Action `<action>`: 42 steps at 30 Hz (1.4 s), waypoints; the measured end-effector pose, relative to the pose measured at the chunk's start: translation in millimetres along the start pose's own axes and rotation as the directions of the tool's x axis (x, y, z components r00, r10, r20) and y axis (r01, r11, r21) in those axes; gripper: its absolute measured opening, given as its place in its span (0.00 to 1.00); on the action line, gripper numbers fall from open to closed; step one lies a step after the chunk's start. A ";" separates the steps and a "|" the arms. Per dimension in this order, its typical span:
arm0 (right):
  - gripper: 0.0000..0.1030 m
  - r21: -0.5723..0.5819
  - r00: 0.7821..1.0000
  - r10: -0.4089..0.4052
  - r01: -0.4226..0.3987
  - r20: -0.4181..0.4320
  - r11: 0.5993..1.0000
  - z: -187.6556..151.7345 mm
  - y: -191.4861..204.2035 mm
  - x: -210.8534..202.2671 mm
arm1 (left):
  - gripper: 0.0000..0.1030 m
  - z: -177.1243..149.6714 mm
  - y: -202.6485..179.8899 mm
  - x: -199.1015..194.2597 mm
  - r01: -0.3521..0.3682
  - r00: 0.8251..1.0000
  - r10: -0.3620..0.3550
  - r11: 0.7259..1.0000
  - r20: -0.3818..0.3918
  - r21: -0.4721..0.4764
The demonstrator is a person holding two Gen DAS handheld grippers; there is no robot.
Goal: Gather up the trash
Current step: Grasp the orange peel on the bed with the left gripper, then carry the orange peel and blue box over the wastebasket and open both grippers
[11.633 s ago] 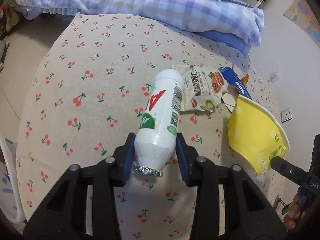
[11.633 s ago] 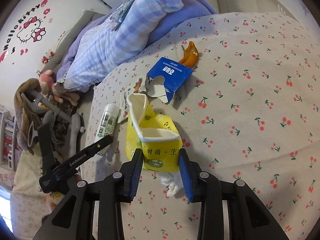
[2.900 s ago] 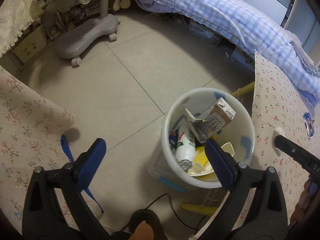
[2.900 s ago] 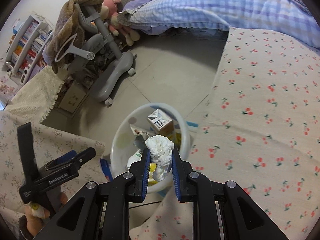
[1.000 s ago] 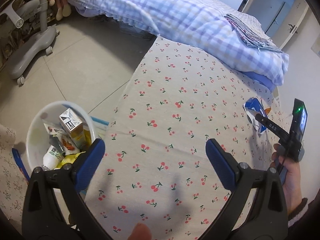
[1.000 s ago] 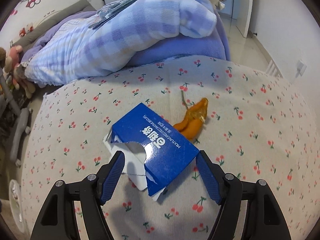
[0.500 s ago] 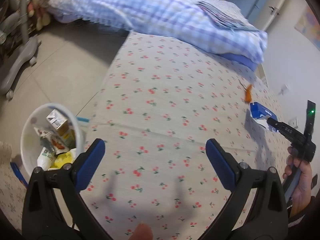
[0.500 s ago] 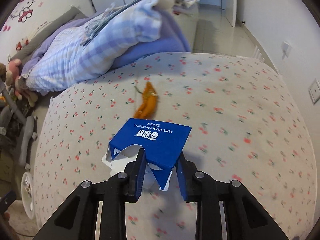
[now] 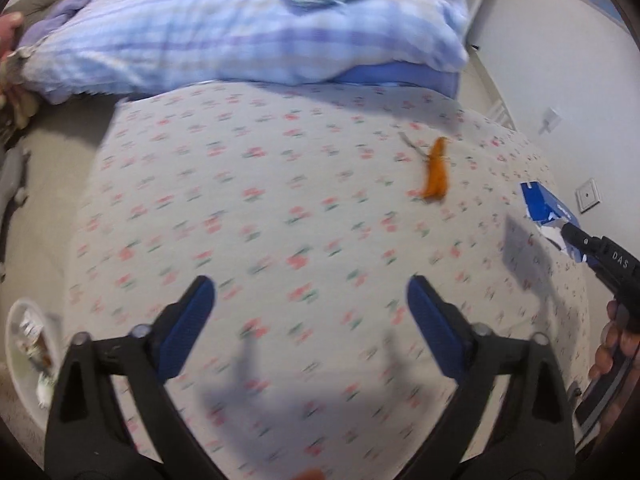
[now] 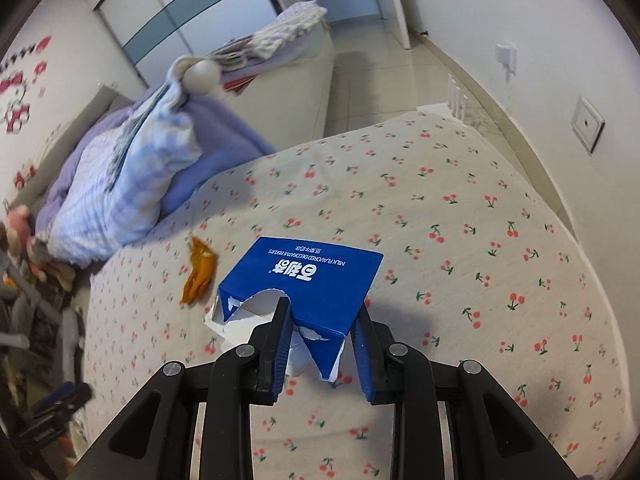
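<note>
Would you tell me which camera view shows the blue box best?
The right wrist view: the blue box fills the centre, sharp, torn end between the right gripper fingers. The left wrist view shows it only small and blurred at the right edge.

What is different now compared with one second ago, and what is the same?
The right tool was open around the torn blue box; now it is shut on its near end, and in the left view the box appears raised off the bed. The left tool turned from the bin side toward the bed middle. It stays open and empty; the orange wrapper stays on the bedsheet.
</note>
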State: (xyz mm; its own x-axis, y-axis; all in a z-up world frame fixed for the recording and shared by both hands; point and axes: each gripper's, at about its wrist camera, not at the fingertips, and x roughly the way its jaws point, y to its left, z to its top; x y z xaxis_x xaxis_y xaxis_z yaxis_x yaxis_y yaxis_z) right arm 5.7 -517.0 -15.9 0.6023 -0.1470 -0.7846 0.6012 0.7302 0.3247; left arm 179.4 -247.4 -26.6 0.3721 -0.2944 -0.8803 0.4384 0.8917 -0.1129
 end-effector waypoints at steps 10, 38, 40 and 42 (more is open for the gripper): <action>0.28 0.114 0.999 0.046 -0.045 -0.011 0.992 10.7 -39.6 38.2 | 0.46 41.2 -92.4 61.5 0.127 0.990 -0.136 0.978 0.044 0.163; 0.28 -0.042 0.991 0.137 -0.137 -0.008 0.990 -17.4 29.5 -29.2 | 0.10 -20.1 -21.5 -20.0 0.030 1.000 -0.030 0.997 -0.008 0.074; 0.28 -0.100 0.990 0.141 -0.141 -0.008 0.985 -25.3 51.1 -42.5 | 0.10 -27.9 -8.5 -35.2 0.030 1.000 -0.030 0.997 0.004 0.068; 0.28 -0.145 0.988 0.154 -0.154 -0.017 0.977 -36.2 72.1 -56.8 | 0.10 -37.7 5.7 -49.9 0.031 0.999 -0.031 0.998 0.013 0.058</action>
State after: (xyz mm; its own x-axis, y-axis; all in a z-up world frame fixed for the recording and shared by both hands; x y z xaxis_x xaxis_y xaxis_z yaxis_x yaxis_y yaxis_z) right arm -4.2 -431.9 33.0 0.6783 -0.0216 -0.7345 0.4184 0.8330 0.3619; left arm 132.5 -214.6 -0.6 0.3689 -0.3267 -0.8702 0.4967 0.8606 -0.1126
